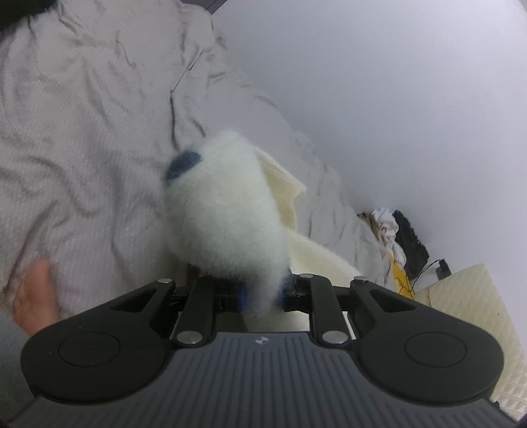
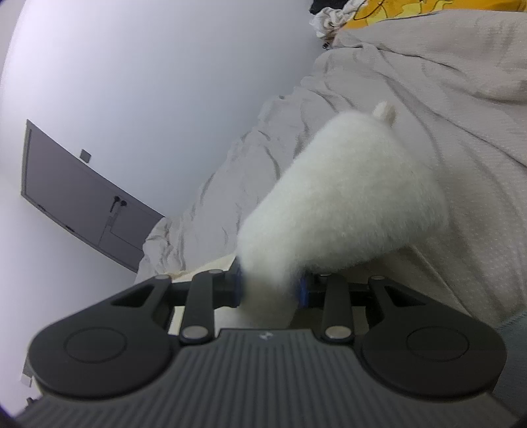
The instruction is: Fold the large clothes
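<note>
A fluffy white garment point(image 1: 227, 210) rises in a bunch from my left gripper point(image 1: 262, 294), which is shut on it between the blue pads. A dark blue patch point(image 1: 182, 163) shows near its far end, and smoother cream fabric point(image 1: 283, 184) of the garment hangs behind it. In the right wrist view the same fluffy white garment point(image 2: 346, 197) bulges out of my right gripper point(image 2: 270, 289), also shut on it. Both bunches are lifted above the wrinkled grey bedding point(image 1: 82, 131) and look blurred. The rest of the garment is hidden.
A person's hand point(image 1: 36, 296) is at the lower left over the bedding. Crumpled clothes and dark items point(image 1: 395, 237) lie by the wall, next to a cream quilted pad point(image 1: 477, 312). A grey door point(image 2: 82, 197) stands beyond the bed; yellow fabric point(image 2: 388, 10) lies at its far end.
</note>
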`<action>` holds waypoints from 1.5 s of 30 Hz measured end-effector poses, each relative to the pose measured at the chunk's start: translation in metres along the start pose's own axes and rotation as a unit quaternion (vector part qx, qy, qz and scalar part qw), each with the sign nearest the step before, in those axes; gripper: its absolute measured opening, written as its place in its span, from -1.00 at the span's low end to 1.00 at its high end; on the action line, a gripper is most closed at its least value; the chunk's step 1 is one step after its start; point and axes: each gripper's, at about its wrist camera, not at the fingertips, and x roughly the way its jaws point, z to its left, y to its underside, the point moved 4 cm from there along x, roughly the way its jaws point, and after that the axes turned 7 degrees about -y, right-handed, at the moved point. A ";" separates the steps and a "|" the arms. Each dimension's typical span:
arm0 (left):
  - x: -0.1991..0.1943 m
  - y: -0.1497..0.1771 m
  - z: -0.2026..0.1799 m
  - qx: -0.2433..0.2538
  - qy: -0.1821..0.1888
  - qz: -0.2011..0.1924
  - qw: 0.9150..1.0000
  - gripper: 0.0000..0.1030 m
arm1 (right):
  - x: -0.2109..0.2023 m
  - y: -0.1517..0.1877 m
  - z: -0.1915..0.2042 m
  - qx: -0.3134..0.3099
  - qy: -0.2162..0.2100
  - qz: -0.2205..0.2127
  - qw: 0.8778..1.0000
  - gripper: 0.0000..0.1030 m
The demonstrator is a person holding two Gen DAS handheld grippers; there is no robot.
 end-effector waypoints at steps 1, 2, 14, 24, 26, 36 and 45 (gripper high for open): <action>0.000 0.000 -0.001 0.003 -0.001 0.003 1.000 -0.56 | -0.001 0.000 0.002 -0.002 0.001 0.001 1.000 -0.26; 0.001 -0.001 -0.003 0.005 -0.001 0.004 1.000 -0.52 | 0.001 -0.002 0.003 -0.007 0.003 0.003 1.000 -0.24; 0.039 -0.046 -0.044 0.061 0.007 -0.020 0.998 -0.05 | 0.047 -0.035 0.015 0.019 -0.036 0.018 0.999 0.52; 0.124 -0.096 -0.072 0.087 -0.039 -0.026 0.995 -0.05 | 0.118 -0.070 0.018 -0.001 -0.011 0.028 1.000 0.52; 0.144 -0.104 -0.076 0.096 -0.051 -0.032 0.994 -0.05 | 0.137 -0.075 0.016 -0.017 -0.002 0.035 0.999 0.52; 0.242 -0.120 -0.064 0.175 -0.116 -0.049 0.976 -0.05 | 0.207 -0.074 -0.008 -0.107 0.023 0.065 0.992 0.45; 0.290 -0.134 -0.037 0.141 -0.119 -0.006 0.983 -0.06 | 0.246 -0.067 -0.010 -0.210 0.037 0.079 0.974 0.45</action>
